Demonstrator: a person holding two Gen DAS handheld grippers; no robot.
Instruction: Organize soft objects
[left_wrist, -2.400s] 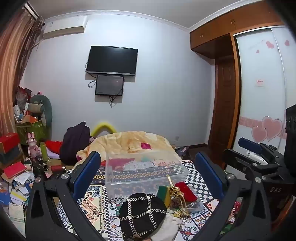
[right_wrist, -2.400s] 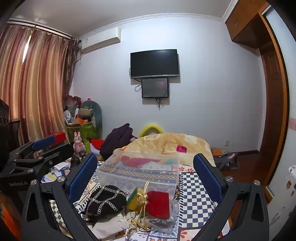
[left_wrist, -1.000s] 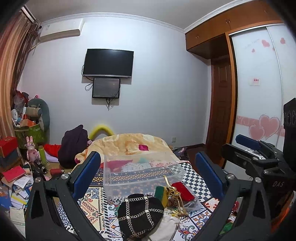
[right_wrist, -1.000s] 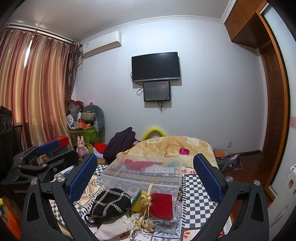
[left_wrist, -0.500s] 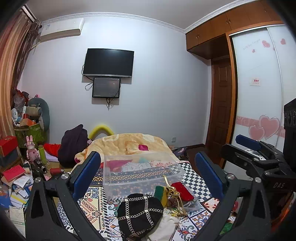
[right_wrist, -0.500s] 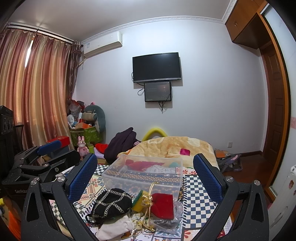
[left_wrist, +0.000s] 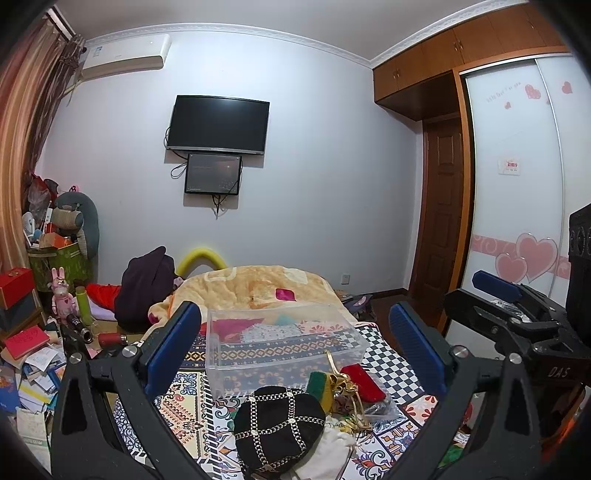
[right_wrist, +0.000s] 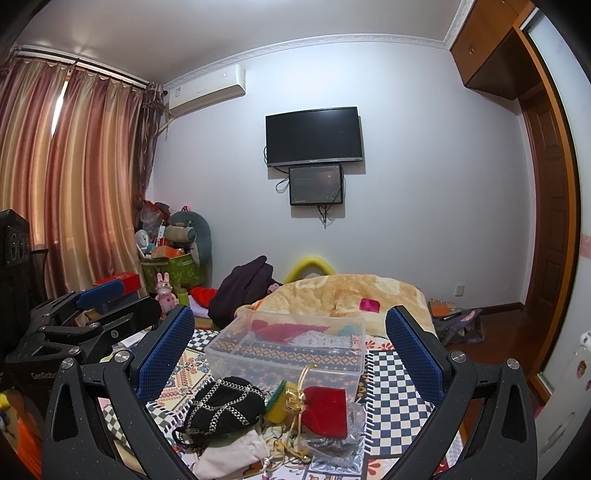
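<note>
A pile of soft things lies on the patterned bedspread (left_wrist: 184, 406): a black hat with a chain pattern (left_wrist: 279, 424) (right_wrist: 221, 408), a white pouch (right_wrist: 232, 452), a yellow-green sponge (right_wrist: 277, 404), a red drawstring pouch (right_wrist: 327, 410) (left_wrist: 360, 376) and a clear plastic bag (right_wrist: 334, 441). Behind them stands a clear plastic box (left_wrist: 280, 343) (right_wrist: 288, 347), empty. My left gripper (left_wrist: 295, 347) is open and empty, held above the pile. My right gripper (right_wrist: 290, 343) is open and empty too, to the right of the left one.
A yellow blanket (left_wrist: 258, 288) is heaped behind the box. A dark garment (left_wrist: 144, 288) lies to its left. Boxes, books and toys crowd the left floor (left_wrist: 29, 354). A wardrobe with sliding doors (left_wrist: 517, 184) stands on the right.
Both grippers have drifted slightly, so the views shifted a little. The jaws stayed open and the pile and box have not moved.
</note>
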